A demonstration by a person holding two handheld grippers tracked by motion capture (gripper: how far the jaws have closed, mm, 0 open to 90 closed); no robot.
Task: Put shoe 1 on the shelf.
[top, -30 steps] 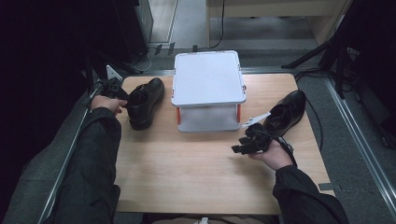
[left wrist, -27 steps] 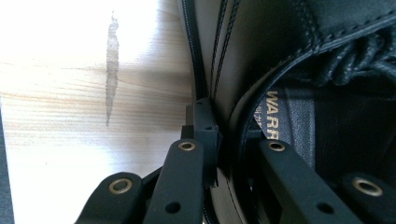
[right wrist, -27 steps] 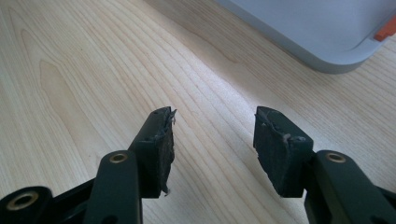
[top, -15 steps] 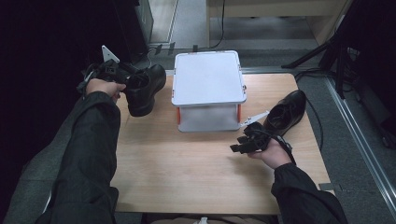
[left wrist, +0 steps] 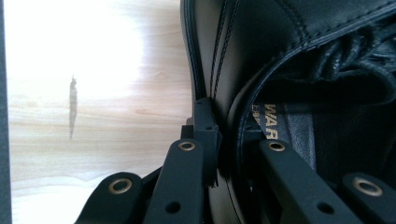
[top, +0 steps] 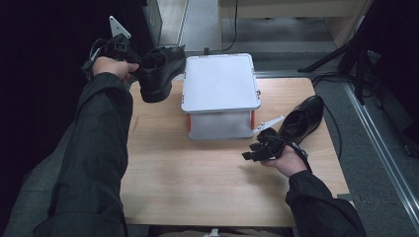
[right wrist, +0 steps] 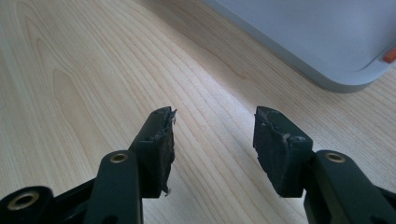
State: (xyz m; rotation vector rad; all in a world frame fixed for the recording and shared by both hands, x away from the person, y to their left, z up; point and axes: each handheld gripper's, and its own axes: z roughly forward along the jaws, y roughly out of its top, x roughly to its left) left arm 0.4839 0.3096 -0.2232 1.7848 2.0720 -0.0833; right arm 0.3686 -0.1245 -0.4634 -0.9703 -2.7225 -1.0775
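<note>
high view looks down on the table point(top: 207, 192); gripper views sit close above it.

Light wooden table point(top: 197, 187), grain visible. White lidded storage box point(top: 220, 81) with orange latches sits at back centre. Black leather dress shoe point(top: 301, 118) lies right of box, near right edge, apart from it.

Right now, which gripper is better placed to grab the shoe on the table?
Right. The right gripper is open and beside that shoe; the left gripper is shut on the other shoe.
</note>
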